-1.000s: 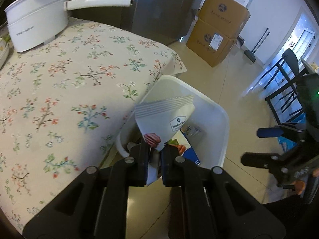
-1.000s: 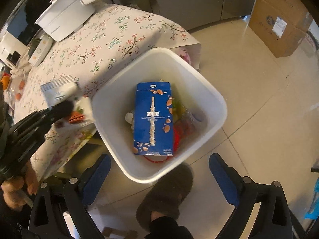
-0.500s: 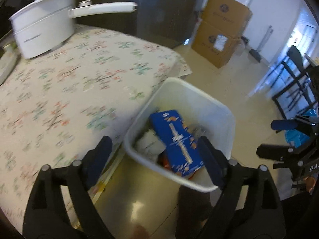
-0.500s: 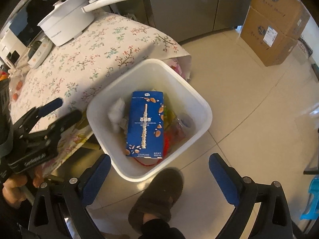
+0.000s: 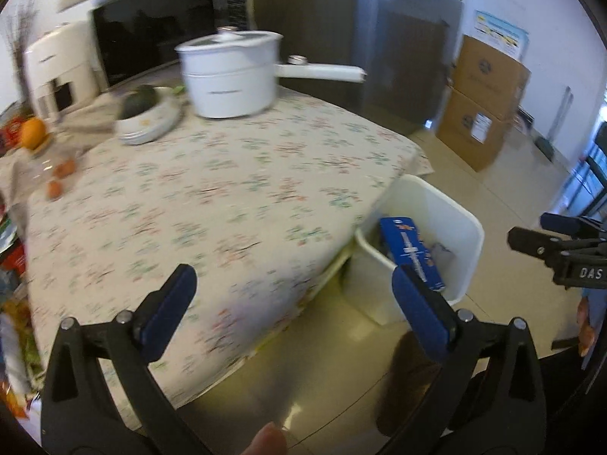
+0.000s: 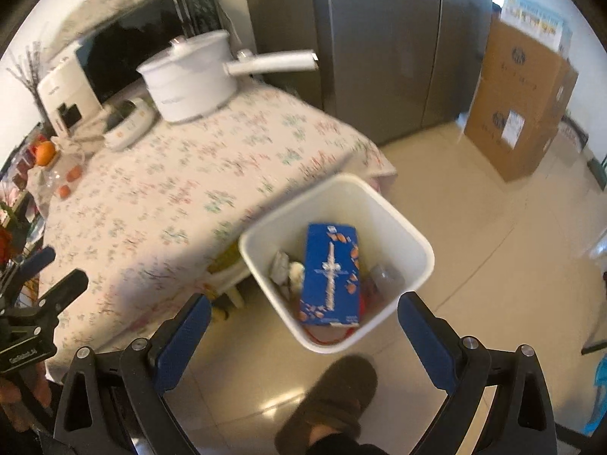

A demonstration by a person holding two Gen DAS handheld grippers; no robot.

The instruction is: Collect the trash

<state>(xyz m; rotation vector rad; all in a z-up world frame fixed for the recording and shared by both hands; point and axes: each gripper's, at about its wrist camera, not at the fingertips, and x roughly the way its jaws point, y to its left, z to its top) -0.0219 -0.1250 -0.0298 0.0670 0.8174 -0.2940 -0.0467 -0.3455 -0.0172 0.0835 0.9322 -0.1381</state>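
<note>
A white trash bin stands on the floor beside the table; it also shows in the left wrist view. It holds a blue carton and a white wrapper; the carton also shows in the left wrist view. My left gripper is open and empty over the table's near edge, left of the bin. My right gripper is open and empty above the floor in front of the bin.
The table has a floral cloth. At its far end are a white pot, a white bowl with a dark fruit, an orange and a white appliance. Cardboard boxes stand by the wall. A slippered foot is near the bin.
My left gripper opened and let the white wrapper drop into the bin, then drew back and up. Both views now take in more of the table's far end.
</note>
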